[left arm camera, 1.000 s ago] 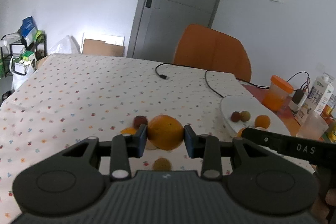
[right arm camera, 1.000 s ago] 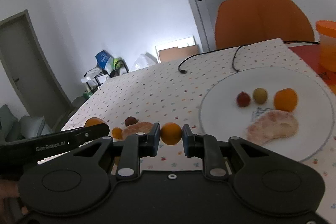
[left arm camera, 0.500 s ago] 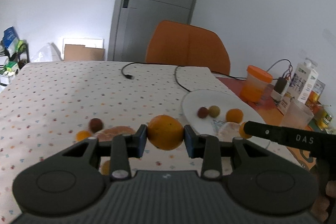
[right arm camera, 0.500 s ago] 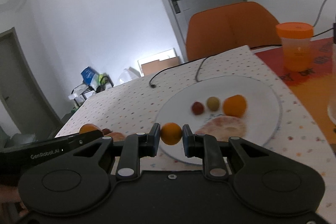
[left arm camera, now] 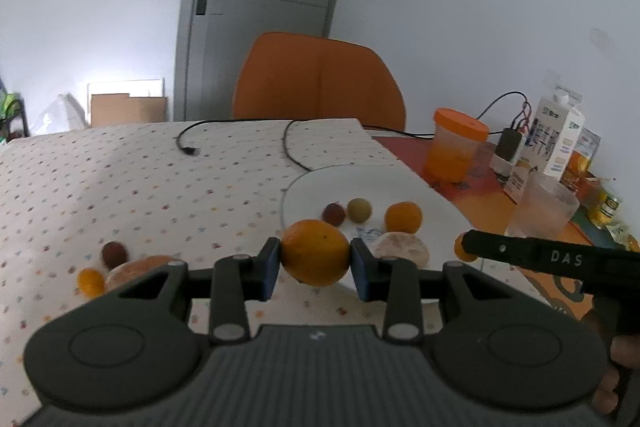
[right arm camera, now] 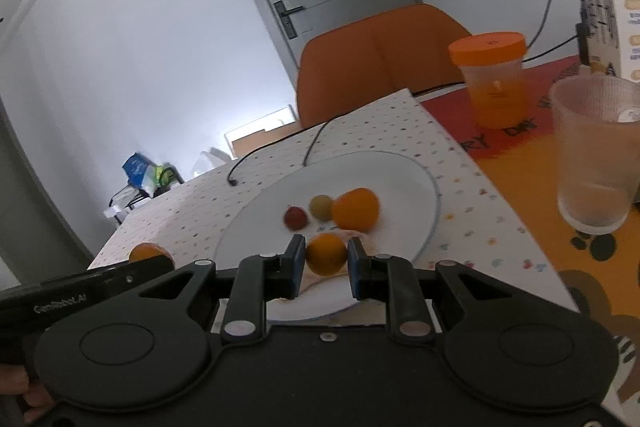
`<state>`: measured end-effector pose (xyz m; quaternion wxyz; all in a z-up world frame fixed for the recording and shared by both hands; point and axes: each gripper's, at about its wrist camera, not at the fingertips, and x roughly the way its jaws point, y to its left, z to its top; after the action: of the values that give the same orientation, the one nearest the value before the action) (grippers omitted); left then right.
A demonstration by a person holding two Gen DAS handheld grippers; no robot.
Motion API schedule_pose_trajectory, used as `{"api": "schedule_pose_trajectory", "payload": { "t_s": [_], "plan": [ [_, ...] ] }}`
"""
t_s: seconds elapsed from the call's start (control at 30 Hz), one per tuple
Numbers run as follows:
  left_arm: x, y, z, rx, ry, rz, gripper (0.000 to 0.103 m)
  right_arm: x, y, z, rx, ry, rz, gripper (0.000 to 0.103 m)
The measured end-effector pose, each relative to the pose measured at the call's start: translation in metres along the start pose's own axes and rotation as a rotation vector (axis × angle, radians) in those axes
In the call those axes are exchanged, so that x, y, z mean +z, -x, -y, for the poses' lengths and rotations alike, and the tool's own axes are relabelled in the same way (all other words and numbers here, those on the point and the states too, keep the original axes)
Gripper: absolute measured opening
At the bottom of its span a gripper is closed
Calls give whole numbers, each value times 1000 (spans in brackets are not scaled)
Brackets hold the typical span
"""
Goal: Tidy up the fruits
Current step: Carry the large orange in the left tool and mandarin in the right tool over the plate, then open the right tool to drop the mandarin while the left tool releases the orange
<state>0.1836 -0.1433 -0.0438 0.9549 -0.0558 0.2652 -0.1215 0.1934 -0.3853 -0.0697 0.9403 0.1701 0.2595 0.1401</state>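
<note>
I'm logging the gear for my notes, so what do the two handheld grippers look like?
Both are matte black plastic. The left gripper has a ribbed body, two round discs, silver pivot screws and blue-padded fingers. The right gripper has a smooth body with the same discs and screws. From the side, one handle reads "DAS", the other "GenRobot.AI". No cables show; bare fingertips show at the frame edges.
</note>
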Motion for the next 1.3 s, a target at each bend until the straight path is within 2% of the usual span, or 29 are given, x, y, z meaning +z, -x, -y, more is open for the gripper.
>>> {"api": "schedule_pose_trajectory", "payload": {
  "t_s": [0.23,0.43,0.47,0.6,0.83,0.97,1.2,1.3],
  "plan": [
    [5,-16,20,-41,-25,-6,36,4,0,13,-26,-10,14,21],
    [3,-26,28,-47,-24,-20,36,7,-3,13,-16,1,13,22],
    [3,-28,28,-46,-23,-22,36,7,-2,13,-12,4,20,28],
    [3,-32,28,-39,-21,-23,36,6,1,8,-18,28,38,36],
    [7,-42,21,-15,17,-24,36,2,-2,3,-22,30,7,42],
    [6,-35,17,-35,18,-14,38,1,-3,-1,-27,30,-2,44],
    [2,-22,1,-12,55,-15,48,3,-3,-5,-50,5,4,46],
    [1,-14,-7,1,67,-6,55,2,-3,-9,-44,0,-3,48]
  ]
}}
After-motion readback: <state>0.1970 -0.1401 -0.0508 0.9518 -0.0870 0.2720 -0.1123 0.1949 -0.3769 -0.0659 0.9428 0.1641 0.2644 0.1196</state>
